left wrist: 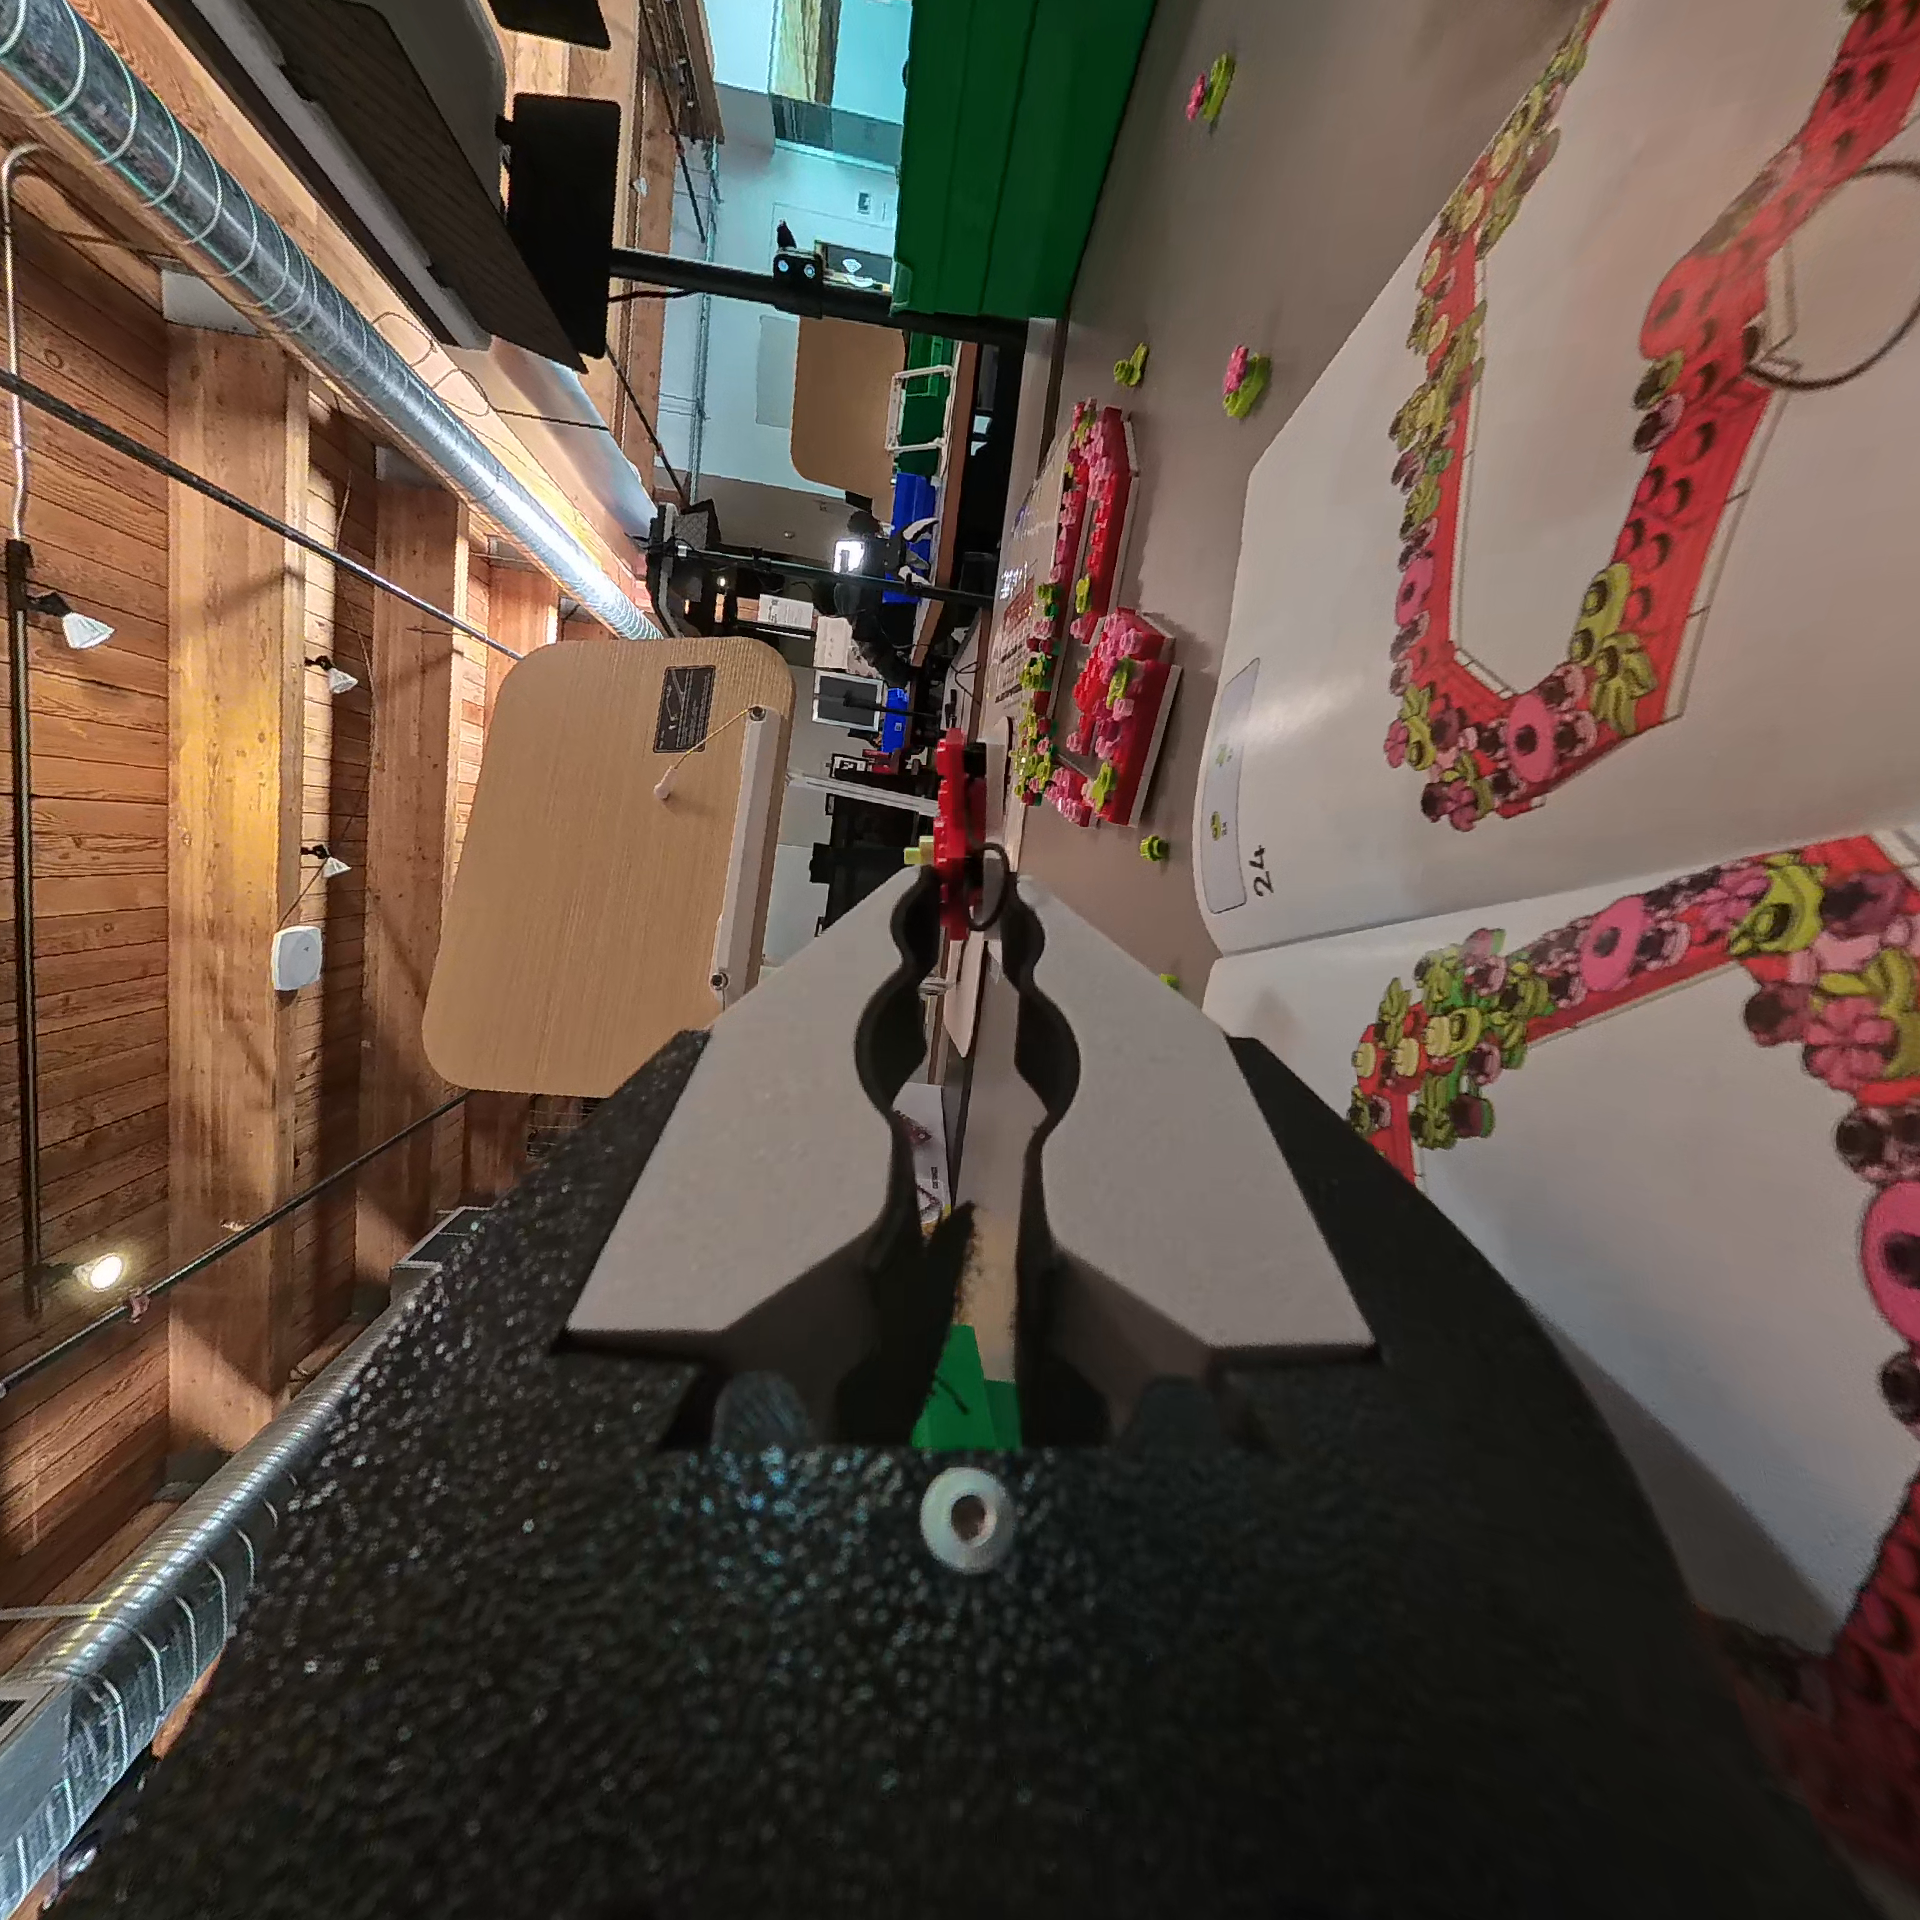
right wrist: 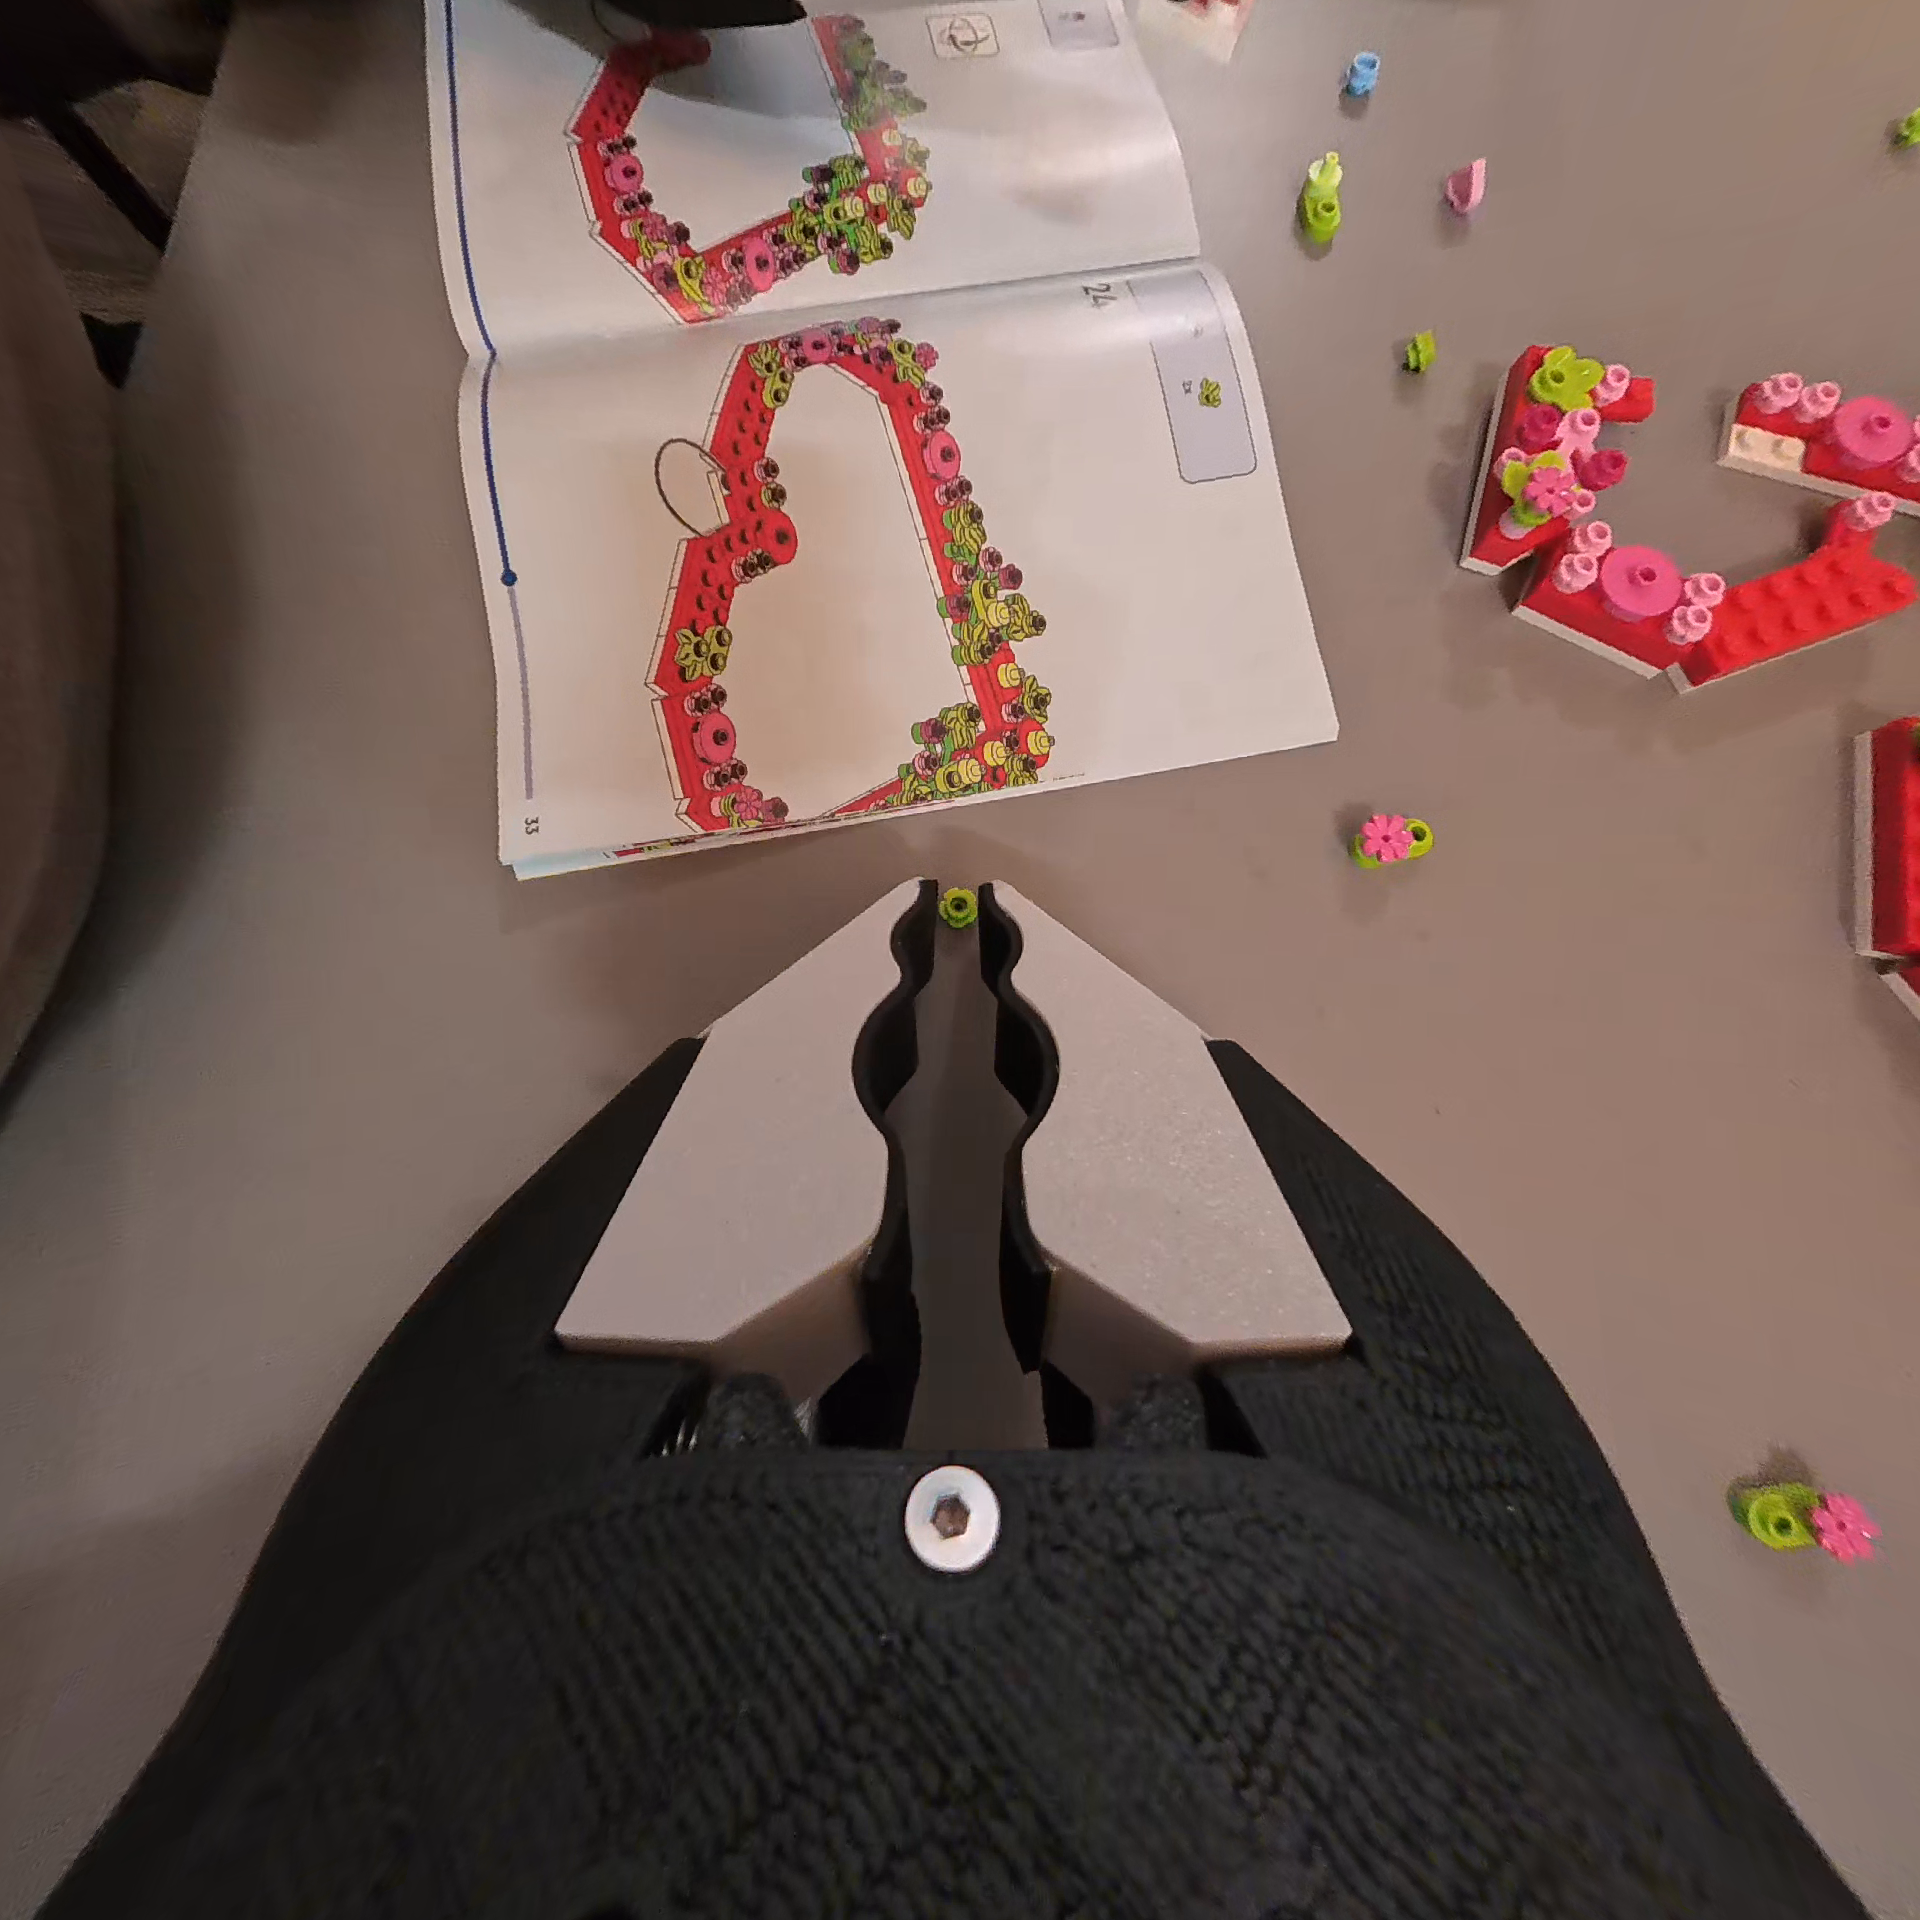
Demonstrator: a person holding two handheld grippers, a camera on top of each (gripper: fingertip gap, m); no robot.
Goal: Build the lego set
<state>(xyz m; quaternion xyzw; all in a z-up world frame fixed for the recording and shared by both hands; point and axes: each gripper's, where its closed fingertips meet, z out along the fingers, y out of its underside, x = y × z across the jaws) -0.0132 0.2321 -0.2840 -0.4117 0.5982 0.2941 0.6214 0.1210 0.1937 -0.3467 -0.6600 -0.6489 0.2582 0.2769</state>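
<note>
My left gripper [left wrist: 971,885] is turned on its side and shut on a red lego section [left wrist: 958,800] with a black ring [left wrist: 989,883], held above the table. My right gripper [right wrist: 957,902] is shut on a small lime green stud piece [right wrist: 957,907], just above the grey table near the booklet's near edge. The open instruction booklet [right wrist: 831,520] shows a red flowered frame and also fills the right of the left wrist view [left wrist: 1558,520]. Red frame sections with pink and lime flowers [right wrist: 1662,551] lie at the right; they also show in the left wrist view [left wrist: 1107,644].
Loose pieces lie on the grey table [right wrist: 1558,1039]: a pink flower on lime [right wrist: 1390,840], another [right wrist: 1803,1522], a lime stem [right wrist: 1320,197], a blue piece [right wrist: 1361,73], a pink piece [right wrist: 1465,187]. A green box [left wrist: 997,156] stands at the table's far end.
</note>
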